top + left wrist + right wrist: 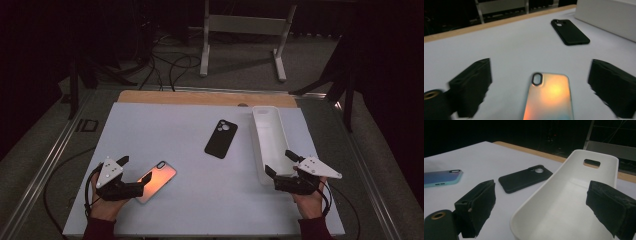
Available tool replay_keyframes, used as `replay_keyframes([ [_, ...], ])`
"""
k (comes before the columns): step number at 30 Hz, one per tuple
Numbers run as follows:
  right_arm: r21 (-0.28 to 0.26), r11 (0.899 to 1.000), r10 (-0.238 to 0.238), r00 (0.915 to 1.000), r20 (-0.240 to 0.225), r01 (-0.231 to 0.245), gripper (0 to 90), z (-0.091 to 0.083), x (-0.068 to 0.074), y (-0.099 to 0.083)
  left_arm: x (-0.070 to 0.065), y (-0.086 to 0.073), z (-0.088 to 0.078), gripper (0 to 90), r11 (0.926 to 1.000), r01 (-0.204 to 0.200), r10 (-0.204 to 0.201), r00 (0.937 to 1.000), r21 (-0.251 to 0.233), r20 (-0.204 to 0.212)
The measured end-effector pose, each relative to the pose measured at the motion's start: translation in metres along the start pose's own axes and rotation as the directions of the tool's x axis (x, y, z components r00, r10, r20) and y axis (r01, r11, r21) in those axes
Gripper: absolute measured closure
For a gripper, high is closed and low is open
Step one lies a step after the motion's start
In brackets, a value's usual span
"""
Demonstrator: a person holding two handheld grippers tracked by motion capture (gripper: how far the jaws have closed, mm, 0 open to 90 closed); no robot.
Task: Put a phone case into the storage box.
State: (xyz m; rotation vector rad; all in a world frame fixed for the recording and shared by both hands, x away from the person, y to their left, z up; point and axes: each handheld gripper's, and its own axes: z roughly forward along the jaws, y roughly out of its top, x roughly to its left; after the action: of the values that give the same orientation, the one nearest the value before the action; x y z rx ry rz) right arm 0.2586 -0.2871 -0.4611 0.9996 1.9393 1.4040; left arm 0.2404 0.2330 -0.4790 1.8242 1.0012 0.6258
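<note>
The table (190, 200) has a flat, matte white top, and a strip of bare wood (200, 97) runs along its far edge. The room around it is dark, with grey carpet, loose black cables (170, 67) on the floor and a white metal frame (245, 30) further back.

Nearest to the person, the left gripper (132, 172) rests on the table with its jaws wide, one at each side of the near end of a shiny phone case (157, 181). This case lies flat, is smooth and glossy, and shines orange and pink, with an oval camera hole. The right gripper (282, 164) also has wide jaws, at the near end of a long white tray (270, 142) of smooth plastic with rounded corners. Further away, between the two, lies a matte black phone case (221, 138), flat and well apart from both.
</note>
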Motion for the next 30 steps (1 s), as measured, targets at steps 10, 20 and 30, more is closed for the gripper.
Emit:
replay_keyframes([
  [10,-0.013,1.000,-0.007,0.9999,-0.008,0.007,8.5,0.000,0.005,-0.003,0.004,-0.003,-0.005,0.0,0.9999,-0.004,0.004,1.0000,-0.013,0.003],
  [20,-0.014,1.000,0.007,0.9999,0.010,-0.007,8.5,-0.003,-0.001,-0.004,0.002,0.006,0.005,0.0,0.9942,-0.040,0.037,0.9990,0.100,0.024],
  [30,-0.009,1.000,0.002,0.9999,0.013,-0.002,8.5,-0.004,-0.002,-0.002,0.005,0.012,0.027,0.0,0.9612,-0.070,0.060,0.9971,0.267,0.048],
])
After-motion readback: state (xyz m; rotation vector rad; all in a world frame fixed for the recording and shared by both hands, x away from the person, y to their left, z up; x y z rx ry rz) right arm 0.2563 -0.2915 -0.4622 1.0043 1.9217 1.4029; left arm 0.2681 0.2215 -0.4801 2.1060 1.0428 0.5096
